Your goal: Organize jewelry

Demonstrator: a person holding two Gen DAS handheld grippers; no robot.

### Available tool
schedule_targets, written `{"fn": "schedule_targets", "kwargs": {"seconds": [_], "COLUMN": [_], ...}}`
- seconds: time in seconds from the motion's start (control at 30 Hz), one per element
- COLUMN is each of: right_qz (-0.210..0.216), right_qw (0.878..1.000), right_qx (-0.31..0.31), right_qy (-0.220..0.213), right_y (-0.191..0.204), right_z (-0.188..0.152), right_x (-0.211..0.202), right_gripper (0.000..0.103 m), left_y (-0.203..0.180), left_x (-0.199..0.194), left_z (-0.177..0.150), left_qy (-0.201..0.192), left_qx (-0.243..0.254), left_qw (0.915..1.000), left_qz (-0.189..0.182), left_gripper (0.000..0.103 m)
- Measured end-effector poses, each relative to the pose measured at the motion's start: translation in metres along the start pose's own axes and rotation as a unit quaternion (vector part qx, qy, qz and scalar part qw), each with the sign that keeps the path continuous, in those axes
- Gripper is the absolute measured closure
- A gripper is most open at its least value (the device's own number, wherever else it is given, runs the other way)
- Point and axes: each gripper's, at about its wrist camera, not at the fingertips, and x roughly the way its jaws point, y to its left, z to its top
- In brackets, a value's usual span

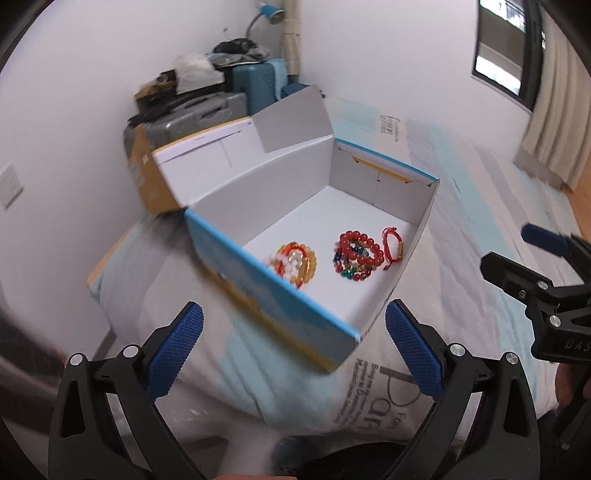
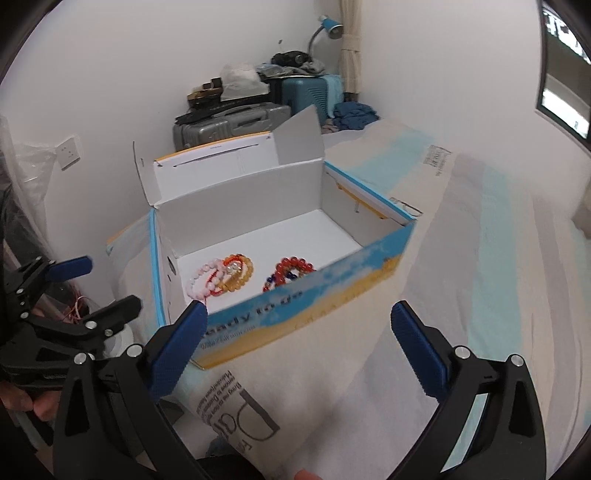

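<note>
An open cardboard box (image 1: 280,295) (image 2: 314,288), blue and yellow outside and white inside, stands on a bed with its lid flap up at the back. On its floor lie an amber and pink bead pile (image 1: 295,262) (image 2: 236,271), a pile of red and mixed-colour bead bracelets (image 1: 356,254) (image 2: 295,269) and a red cord bracelet (image 1: 393,247). My left gripper (image 1: 293,306) (image 2: 110,284) is open and empty, just short of the box's near corner. My right gripper (image 2: 300,306) (image 1: 517,251) is also open and empty, in front of the box's long wall.
The bed cover (image 2: 461,295) is white and pale blue with printed text. Behind the box stand a grey suitcase (image 2: 229,122) and a teal suitcase (image 2: 306,92) with clutter on top, below a blue lamp (image 2: 330,24). A window (image 1: 506,55) is at the upper right.
</note>
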Motion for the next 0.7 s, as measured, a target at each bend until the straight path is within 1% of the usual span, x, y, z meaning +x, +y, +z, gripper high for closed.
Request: {"fn": "schedule_targets", "kwargs": {"seconds": [0.1, 0.17, 0.27, 0.4, 0.7], "right_qz": [-0.013, -0.013, -0.026, -0.04, -0.044], "right_qw": [1.0, 1.0, 0.999, 0.999, 0.999], "right_qx": [0.017, 0.026, 0.029, 0.033, 0.022], "right_qy": [0.0, 0.005, 0.014, 0.015, -0.002], "right_y": [-0.002, -0.003, -0.001, 0.001, 0.007], "right_z": [-0.009, -0.013, -0.018, -0.013, 0.0], "right_x": [-0.008, -0.01, -0.013, -0.02, -0.034], "right_gripper": [0.007, 0.007, 0.007, 0.007, 0.007], "left_y": [0.005, 0.006, 0.006, 0.005, 0.003], "left_x": [-0.013, -0.018, -0.024, -0.034, -0.044], "left_z": [-0.009, -0.014, -0.016, -0.011, 0.001], "left_qy": [-0.009, -0.007, -0.003, -0.003, -0.013], "left_qx": [-0.014, -0.02, -0.023, -0.021, -0.023], "left_qw": [0.9998, 0.9996, 0.9993, 0.9991, 0.999], "left_qz": [0.013, 0.019, 0.029, 0.036, 0.035], "left_gripper": [0.006, 0.006, 0.006, 0.006, 0.006]}}
